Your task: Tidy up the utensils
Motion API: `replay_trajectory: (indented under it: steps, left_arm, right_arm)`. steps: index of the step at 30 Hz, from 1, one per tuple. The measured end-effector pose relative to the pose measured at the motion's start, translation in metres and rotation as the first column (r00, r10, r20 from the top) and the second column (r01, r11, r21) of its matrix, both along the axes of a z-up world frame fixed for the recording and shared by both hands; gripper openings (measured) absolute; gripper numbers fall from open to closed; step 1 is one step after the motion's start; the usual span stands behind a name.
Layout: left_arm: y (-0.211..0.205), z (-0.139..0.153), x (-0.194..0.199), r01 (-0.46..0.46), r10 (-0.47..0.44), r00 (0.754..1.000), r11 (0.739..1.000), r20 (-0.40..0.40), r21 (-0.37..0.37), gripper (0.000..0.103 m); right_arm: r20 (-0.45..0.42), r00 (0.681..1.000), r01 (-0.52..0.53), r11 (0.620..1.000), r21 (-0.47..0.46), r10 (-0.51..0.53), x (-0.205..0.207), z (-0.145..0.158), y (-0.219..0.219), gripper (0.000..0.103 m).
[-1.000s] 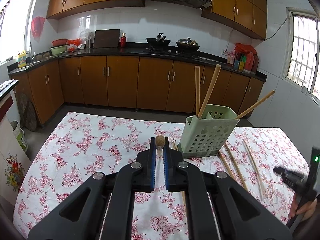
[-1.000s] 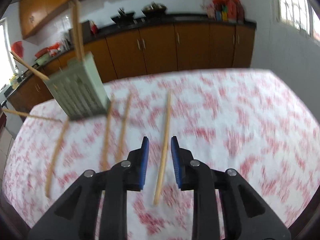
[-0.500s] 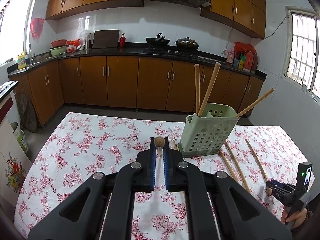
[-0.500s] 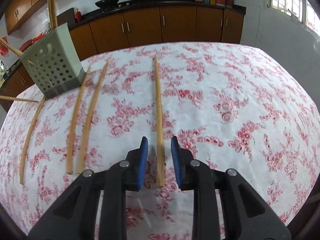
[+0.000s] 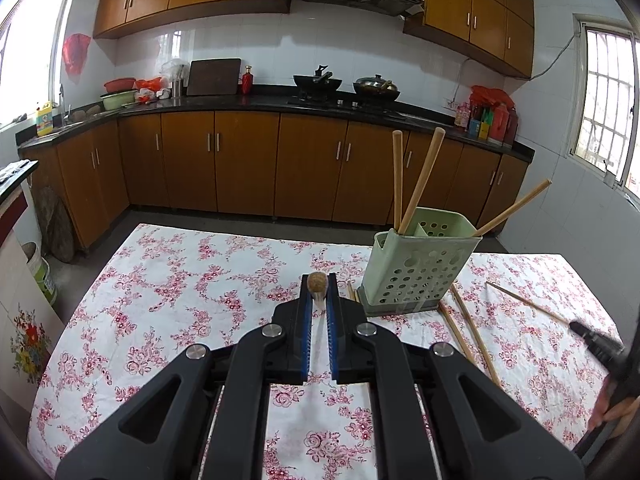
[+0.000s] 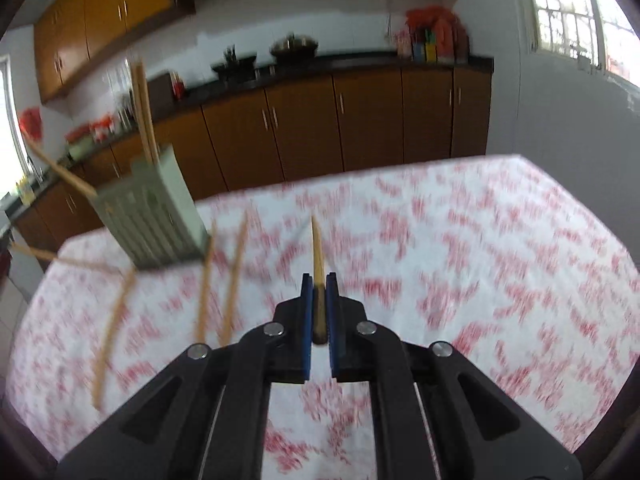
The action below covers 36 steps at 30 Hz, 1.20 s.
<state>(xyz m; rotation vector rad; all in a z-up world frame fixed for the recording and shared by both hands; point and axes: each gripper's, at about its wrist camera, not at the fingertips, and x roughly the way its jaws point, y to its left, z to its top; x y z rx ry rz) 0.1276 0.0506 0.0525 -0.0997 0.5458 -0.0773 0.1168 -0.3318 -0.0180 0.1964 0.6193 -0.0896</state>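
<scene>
Right of the green utensil holder (image 6: 154, 216), the right gripper (image 6: 319, 280) has just closed its jaws on a wooden chopstick (image 6: 317, 248), pads pressing both sides. Chopstick's long axis runs along the gripper's own line, tip pointing forward, away from the camera, toward the far edge of the tabletop (image 6: 480, 240); its near end sits between the pads. Heavy motion blur in the right wrist view, so whether the tip clears the floral cloth is hard to tell. Three more chopsticks (image 6: 234, 276) lie loose just right of and in front of the holder; three stand inside it. Left gripper (image 5: 318, 280), just left of the holder, is fully closed on a round-ended wooden stick (image 5: 317, 282), which points forward; its shaft is mostly hidden between the pads.
</scene>
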Motion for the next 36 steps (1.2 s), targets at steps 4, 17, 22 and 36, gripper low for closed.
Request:
replay_trajectory:
  steps: [4,17,22,36]
  left_arm:
    - [-0.001,0.0,0.0,0.0,0.0,1.0,1.0,0.0,0.0,0.007]
    - [-0.008,0.015,-0.004,0.029,-0.029,0.999,0.999,0.038,0.015,0.007]
    - [-0.012,0.029,-0.01,0.054,-0.054,0.997,0.999,0.062,0.004,0.007]
    - [-0.054,0.113,-0.012,0.107,-0.095,0.954,0.994,0.283,-0.029,0.007]
  right_arm:
    - [0.092,0.996,0.002,1.0,0.018,-0.004,-0.002,0.025,-0.005,0.008]
    - [0.223,0.974,-0.041,0.999,0.001,0.04,-0.002,0.082,0.007,0.007]
    - [0.266,0.959,-0.106,0.994,0.003,0.101,-0.006,0.118,0.019,0.007]
    - [0.459,0.863,-0.25,0.968,0.022,0.213,-0.002,0.2,0.063,0.007]
